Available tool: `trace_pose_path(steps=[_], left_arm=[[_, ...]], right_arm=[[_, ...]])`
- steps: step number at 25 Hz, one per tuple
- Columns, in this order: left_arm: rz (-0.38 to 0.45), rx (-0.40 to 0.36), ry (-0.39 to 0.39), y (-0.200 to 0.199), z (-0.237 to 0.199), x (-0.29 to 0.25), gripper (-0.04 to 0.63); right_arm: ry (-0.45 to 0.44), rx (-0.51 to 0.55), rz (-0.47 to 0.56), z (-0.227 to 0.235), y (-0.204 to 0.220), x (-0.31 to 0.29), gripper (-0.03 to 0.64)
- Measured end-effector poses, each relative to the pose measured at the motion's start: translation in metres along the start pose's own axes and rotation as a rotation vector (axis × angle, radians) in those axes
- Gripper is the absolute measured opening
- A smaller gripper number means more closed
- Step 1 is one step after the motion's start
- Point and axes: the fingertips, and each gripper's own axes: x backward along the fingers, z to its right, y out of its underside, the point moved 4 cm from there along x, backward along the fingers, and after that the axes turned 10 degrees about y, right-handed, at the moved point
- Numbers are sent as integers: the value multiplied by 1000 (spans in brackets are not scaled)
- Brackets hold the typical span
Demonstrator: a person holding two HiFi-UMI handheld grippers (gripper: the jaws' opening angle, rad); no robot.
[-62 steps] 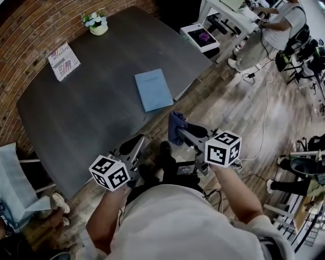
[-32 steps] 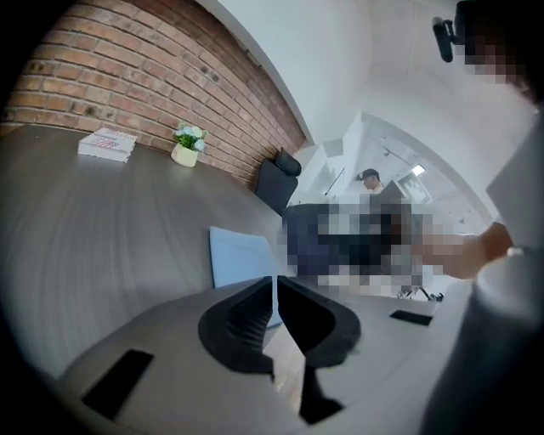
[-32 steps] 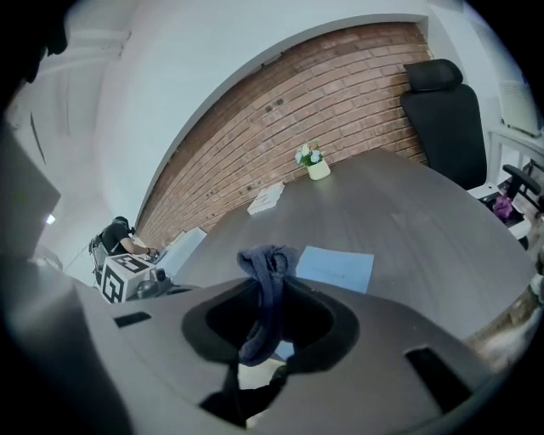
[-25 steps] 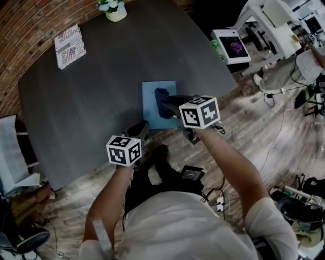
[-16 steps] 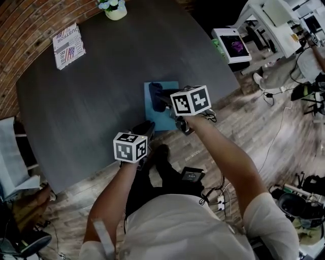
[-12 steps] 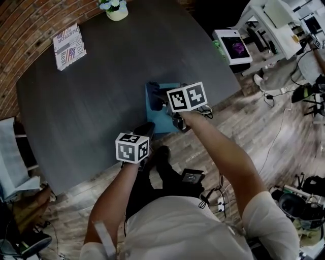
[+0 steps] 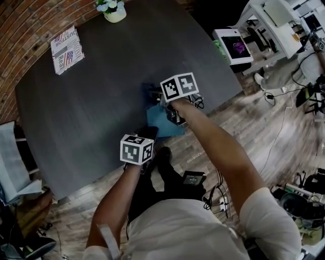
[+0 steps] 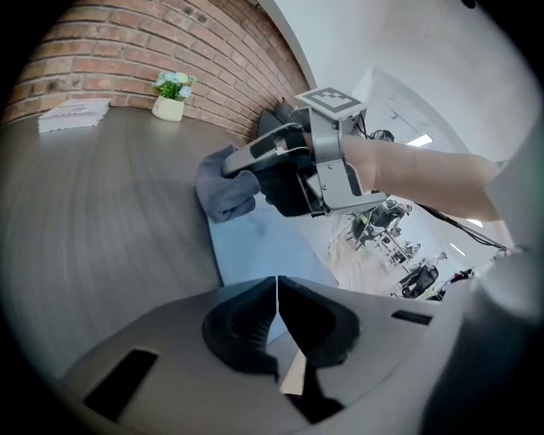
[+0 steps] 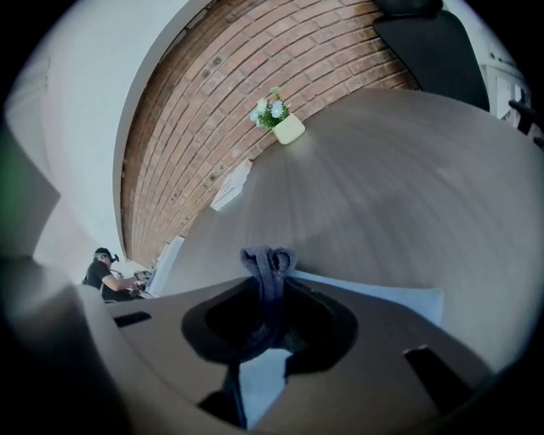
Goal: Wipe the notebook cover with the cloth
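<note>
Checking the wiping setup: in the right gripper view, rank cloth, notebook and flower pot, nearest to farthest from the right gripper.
1. Cloth, clamped in the right gripper.
2. Notebook, just beneath it, ahead.
3. Flower pot, far across the table by the brick wall.

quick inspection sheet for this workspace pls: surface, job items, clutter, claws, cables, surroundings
surface: dark grey table, matte top
job's things: light blue notebook flat at the table's near edge; dark blue cloth at its far end
clutter: booklet and flower pot at the far side, apart from the notebook
grippers: right claw shut on the cloth; left claw shut, nothing in it, at the notebook's near end
cables: cables on the wooden floor by the person's feet
surroundings: brick wall, white desks
</note>
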Motion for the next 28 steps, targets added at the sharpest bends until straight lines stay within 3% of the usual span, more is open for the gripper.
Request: trace_pose_path(steps=[9, 28], left_arm=[[-23, 8, -4, 3, -1, -7, 17], [-31, 22, -35, 5, -5, -11, 12]], right_arm=[[76, 134, -14, 9, 2, 3, 91], [144, 145, -29, 45, 14, 29, 91]])
